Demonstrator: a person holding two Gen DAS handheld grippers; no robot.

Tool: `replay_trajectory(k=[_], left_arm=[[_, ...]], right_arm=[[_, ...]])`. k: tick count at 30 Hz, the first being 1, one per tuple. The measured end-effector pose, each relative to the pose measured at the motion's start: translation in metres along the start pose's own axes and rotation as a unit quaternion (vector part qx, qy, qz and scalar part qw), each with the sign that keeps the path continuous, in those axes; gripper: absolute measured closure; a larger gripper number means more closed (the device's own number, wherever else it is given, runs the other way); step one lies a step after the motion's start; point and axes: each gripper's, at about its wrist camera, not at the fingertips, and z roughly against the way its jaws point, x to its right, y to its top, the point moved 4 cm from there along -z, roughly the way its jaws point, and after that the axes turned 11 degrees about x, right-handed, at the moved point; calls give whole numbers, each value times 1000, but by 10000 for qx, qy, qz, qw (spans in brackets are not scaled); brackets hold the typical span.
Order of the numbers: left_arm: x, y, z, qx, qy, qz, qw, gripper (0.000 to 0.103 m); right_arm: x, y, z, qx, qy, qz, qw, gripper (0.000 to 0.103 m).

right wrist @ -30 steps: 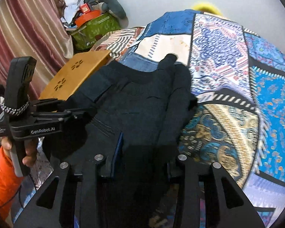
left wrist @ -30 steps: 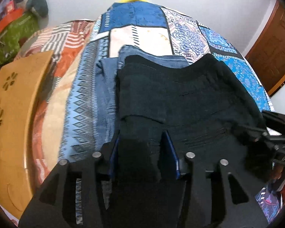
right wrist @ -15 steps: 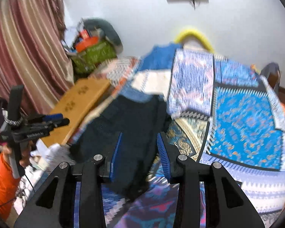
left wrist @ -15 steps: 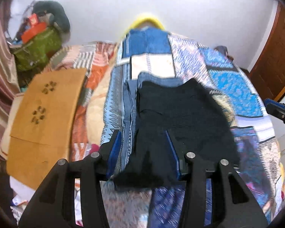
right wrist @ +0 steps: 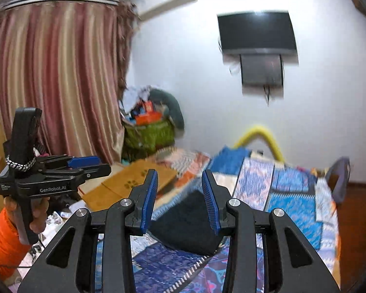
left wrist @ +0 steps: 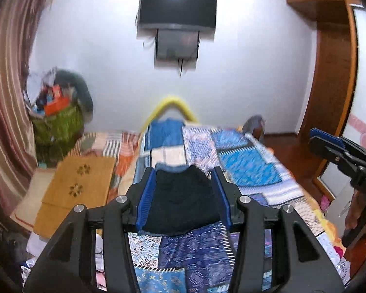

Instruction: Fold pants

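Observation:
The black pants (left wrist: 183, 200) lie folded in a flat rectangle on the patchwork bedspread (left wrist: 246, 166), on top of folded blue jeans (left wrist: 170, 167). They also show in the right wrist view (right wrist: 185, 222). My left gripper (left wrist: 183, 178) is open and empty, raised above and behind the pants. My right gripper (right wrist: 179, 178) is open and empty too, held up off the bed. The right gripper shows at the right edge of the left wrist view (left wrist: 329, 144); the left gripper shows at the left of the right wrist view (right wrist: 85, 166).
A wooden lap desk (left wrist: 78, 183) lies on the bed to the left of the pants. A green bag of clutter (left wrist: 58, 122) stands in the far left corner by the curtain (right wrist: 56, 73). A TV (left wrist: 178, 12) hangs on the far wall. A wooden door (left wrist: 334, 73) is at right.
Both grippers have let go of the black pants, pulled back and lifted away from the bed. The pants stay folded on the bedspread.

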Motion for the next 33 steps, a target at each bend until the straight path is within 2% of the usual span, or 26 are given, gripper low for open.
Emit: replay_trajectory(k=[7,12,14,16,18,21,23,26,33], left_arm=[[26,5,86,867,260,-231,9956,56],[40,-2,132,1428,377,-278,9886,37],[43,-6,143,1523,388,-311,9871,31],[44,-9,149,1550,330,-254,9870,19],[44,-12,154,1622,327,-193,9860,4],[45,-16,158,1661,330,-202,9853,1],[45,-19,157,1615,256,-165,9864,0],[46,-21,156,1584,239,-141,9870,0],[46,-28,153,1555,278,-167,9873,0]], right_arm=[[-37,14,67,748,28,24,9972,69],[-48,4,80,864,68,-15,9962,69],[-50,-1,83,872,65,-74,9961,58],[-51,-5,86,922,9,-113,9957,48],[-54,-8,91,954,-50,-100,9954,34],[-58,-11,95,1004,-144,-78,9948,19],[-60,-10,100,1050,-212,-60,9942,14],[-61,-11,103,1108,-266,-77,9935,0],[-61,-15,103,1084,-364,36,9934,0]])
